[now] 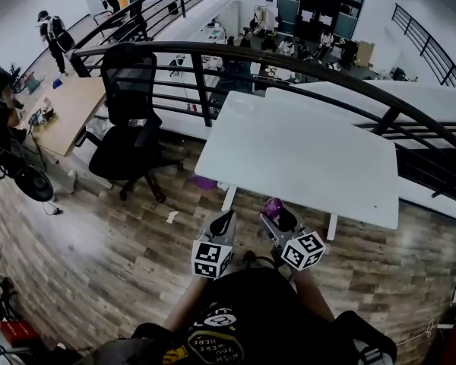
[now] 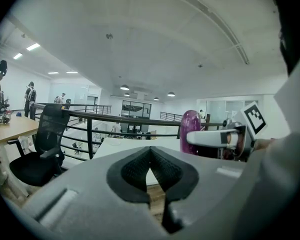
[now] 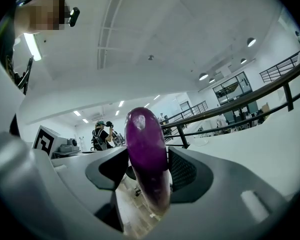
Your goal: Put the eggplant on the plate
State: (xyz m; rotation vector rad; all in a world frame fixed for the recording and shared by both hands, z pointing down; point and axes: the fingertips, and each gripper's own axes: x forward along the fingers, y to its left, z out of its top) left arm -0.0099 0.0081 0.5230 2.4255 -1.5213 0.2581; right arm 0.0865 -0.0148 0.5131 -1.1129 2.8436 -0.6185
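right gripper [image 3: 149, 176]: pinches the eggplant [image 3: 145, 144], long side up | left gripper [image 2: 151, 168]: pressed together, nothing in it | eggplant: at near edge of the white table [image 1: 304, 150], table ahead | plate: can't spot it

**Eggplant aloft at the table's edge**

A glossy, deep-purple eggplant [image 3: 146, 149] stands nearly upright with its rounded end up. It is clamped between the pads of the right gripper [image 3: 146, 173], at the near edge of the white table [image 1: 311, 150]. The pale plate [image 2: 114, 141] lies flat on the table's far side, well apart.
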